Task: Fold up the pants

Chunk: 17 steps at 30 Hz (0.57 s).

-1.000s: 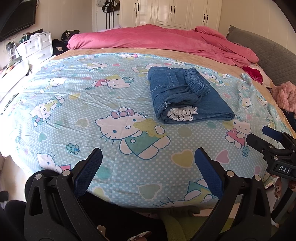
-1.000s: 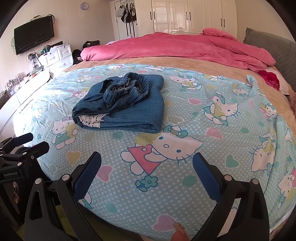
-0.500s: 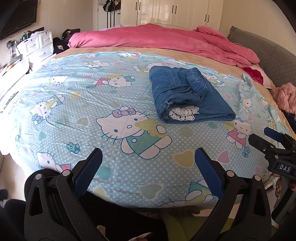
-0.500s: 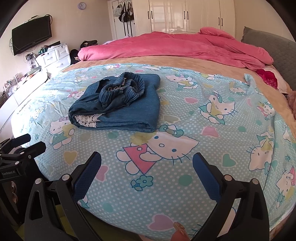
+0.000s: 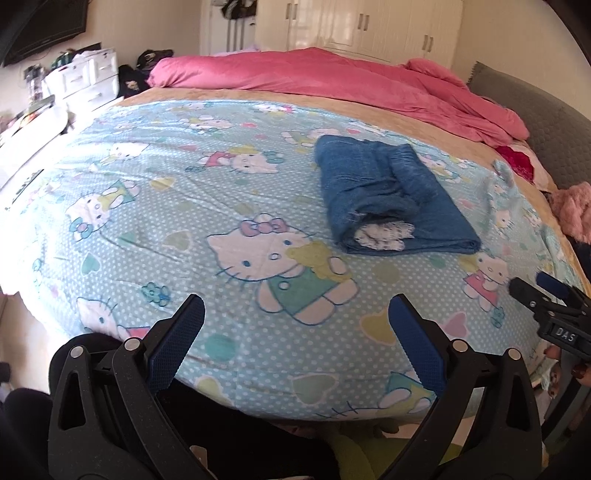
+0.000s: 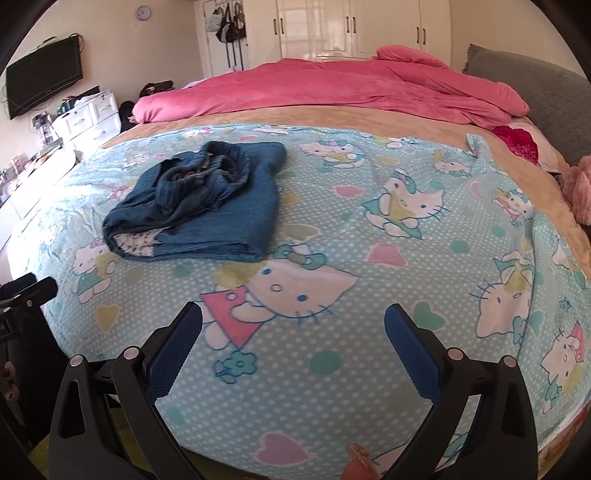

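While both jaws gape empty, folded pants (image 5: 388, 199) on bedsheet (image 5: 184, 221) — long axis front-to-back, lace hem nearest.

Folded blue denim pants (image 5: 384, 199) on bedsheet (image 5: 184, 206)

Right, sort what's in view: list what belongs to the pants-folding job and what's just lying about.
Part of the job:
folded blue pants
left hand-held gripper, open
right hand-held gripper, open
cartoon-cat bedsheet they lie on

Just lying about:
pink duvet
wall TV
white drawers
hanging bags
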Tool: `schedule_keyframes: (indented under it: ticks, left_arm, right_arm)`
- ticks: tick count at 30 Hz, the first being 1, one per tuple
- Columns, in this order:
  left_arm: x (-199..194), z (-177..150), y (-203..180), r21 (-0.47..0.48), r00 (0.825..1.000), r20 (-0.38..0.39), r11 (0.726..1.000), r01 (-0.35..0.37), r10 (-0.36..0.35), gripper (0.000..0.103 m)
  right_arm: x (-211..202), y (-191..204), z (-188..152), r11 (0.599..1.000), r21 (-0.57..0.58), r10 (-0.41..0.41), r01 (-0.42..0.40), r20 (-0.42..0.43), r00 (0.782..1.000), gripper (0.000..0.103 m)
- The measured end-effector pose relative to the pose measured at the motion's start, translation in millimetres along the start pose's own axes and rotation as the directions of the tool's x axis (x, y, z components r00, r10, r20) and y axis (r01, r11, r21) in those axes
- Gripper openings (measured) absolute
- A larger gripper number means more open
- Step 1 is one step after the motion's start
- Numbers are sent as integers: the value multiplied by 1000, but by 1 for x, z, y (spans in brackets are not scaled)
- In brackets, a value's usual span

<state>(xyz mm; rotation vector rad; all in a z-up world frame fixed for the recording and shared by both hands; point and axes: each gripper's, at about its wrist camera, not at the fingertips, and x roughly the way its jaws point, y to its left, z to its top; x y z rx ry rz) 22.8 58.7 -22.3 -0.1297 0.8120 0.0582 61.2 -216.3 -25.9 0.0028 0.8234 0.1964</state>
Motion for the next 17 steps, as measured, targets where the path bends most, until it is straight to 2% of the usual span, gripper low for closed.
schedule_keyframes:
  ticks: [4, 9, 12, 14, 17]
  left_arm:
    - [2, 9, 19, -42, 1000, 5, 999, -31, 31, 94]
    - [18, 44, 61, -108, 995, -15, 989, -102, 101, 94]
    - [40, 76, 96, -139, 987, -41, 977, -160, 156, 94]
    - [60, 101, 121, -142, 976, -59, 966, -217, 210, 94]
    - [93, 134, 156, -162, 959, -85, 946, -283, 272, 94]
  right_arm:
    - [2, -28, 8, 997, 43, -57, 56, 22, 998, 99]
    - [10, -93, 27, 976, 155, -161, 153, 39, 986, 99]
    - [20, -145, 44, 944, 228, -249, 238, 16, 968, 99]
    - [28, -181, 53, 915, 276, -301, 294, -18, 953, 99]
    - [44, -232, 69, 867, 314, -385, 387, -72, 920, 99]
